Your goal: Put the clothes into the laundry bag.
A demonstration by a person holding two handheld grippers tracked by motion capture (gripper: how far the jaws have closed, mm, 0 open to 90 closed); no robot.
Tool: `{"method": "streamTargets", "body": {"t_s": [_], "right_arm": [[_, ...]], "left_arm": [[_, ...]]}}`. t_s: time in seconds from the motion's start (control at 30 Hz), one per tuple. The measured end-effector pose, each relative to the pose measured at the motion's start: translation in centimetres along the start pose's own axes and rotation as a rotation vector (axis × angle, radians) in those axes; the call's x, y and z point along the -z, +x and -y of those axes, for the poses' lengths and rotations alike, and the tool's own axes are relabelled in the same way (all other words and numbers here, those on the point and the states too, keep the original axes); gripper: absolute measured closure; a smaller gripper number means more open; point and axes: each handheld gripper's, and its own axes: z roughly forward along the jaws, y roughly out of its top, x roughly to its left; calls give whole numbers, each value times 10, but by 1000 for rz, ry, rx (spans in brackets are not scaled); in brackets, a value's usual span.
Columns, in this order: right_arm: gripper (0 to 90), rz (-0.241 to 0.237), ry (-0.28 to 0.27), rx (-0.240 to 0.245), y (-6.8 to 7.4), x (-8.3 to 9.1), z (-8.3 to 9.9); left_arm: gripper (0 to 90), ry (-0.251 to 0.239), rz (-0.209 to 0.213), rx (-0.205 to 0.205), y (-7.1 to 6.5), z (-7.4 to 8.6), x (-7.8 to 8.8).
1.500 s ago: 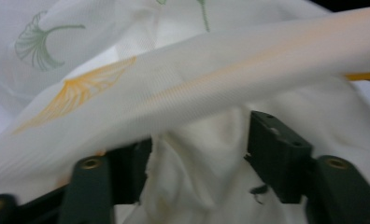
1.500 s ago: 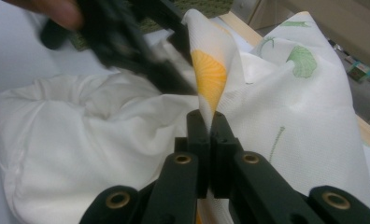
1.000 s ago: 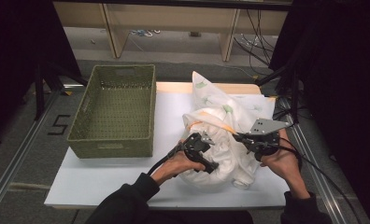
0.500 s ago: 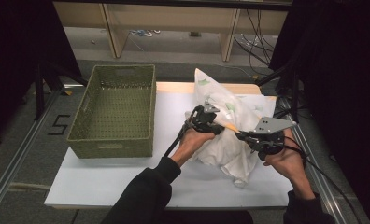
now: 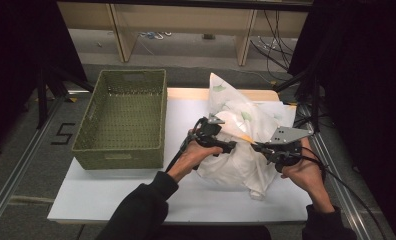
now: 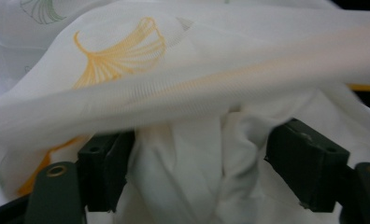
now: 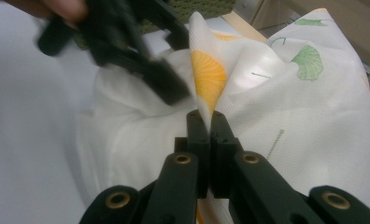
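Observation:
A white cloth [image 5: 236, 167] printed with orange and green fan-shaped leaves lies bunched on the white table [image 5: 136, 200]. My left gripper [image 5: 228, 146] sits on the bundle's left side. In the left gripper view its jaws [image 6: 202, 172] stand wide apart and have just been opening. A bulge of the cloth [image 6: 183, 93] fills the gap between them. My right gripper [image 5: 257, 146] holds the bundle from the right. Its jaws [image 7: 210, 116] are shut on a raised fold of the cloth [image 7: 290, 107] by an orange leaf. The left gripper [image 7: 167, 86] shows blurred just beyond that fold.
A green woven basket [image 5: 118, 156] stands empty on the left part of the table, close to the left hand. Wooden shelf legs and cables lie beyond the far edge. Metal rails run along both sides of the table.
The left hand has gone from the cloth's near front edge up and away onto the top left of the bundle. The cloth has been drawn up into a taller heap. The right hand kept still.

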Motion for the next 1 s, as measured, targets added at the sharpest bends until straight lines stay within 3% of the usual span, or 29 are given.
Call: {"method": "streamTargets", "body": {"t_s": [0.1, 0.17, 0.23, 0.33, 0.4, 0.43, 0.47, 0.5, 0.57, 0.7, 0.73, 0.83, 0.93, 1.0], "right_arm": [[900, 1, 1, -4, 0, 0, 0], [900, -1, 5, -11, 2, 0, -1], [900, 0, 5, -6, 2, -1, -1], [900, -2, 8, -4, 3, -2, -2], [900, -3, 9, -4, 3, -3, -2], [900, -6, 10, -5, 3, -3, -1], [900, -5, 11, 1, 3, -2, -1], [900, -2, 13, -9, 3, -1, -1], [900, -15, 5, 0, 1, 0, 0], [900, -12, 0, -2, 2, 8, -3], [900, -11, -14, 15, 0, 12, -4], [900, -4, -36, -3, 0, 23, -7], [900, -9, -50, -3, 0, 25, -8], [900, -5, -50, 2, 1, 24, -8]], "left_arm": [[169, 42, -7, -61, -4, 15, 21], [152, 93, 0, -91, -4, 28, 22], [154, 131, 14, -105, -4, 41, 15], [154, 194, 21, -140, -6, 54, -12], [170, 189, 19, -150, -10, 56, -26], [262, 174, 20, -169, -12, 54, -35], [464, 158, 24, -161, -14, 51, -40], [551, 136, 28, -138, -17, 47, -44], [761, 81, 31, -130, -21, 38, -49], [811, 9, 17, -98, -30, 18, -50], [816, -15, 8, -90, -32, 14, -49], [823, -98, -19, -55, -35, -7, -46], [824, -158, -50, -4, -26, -22, -52], [820, -187, -100, 50, -11, -24, -64]]}}
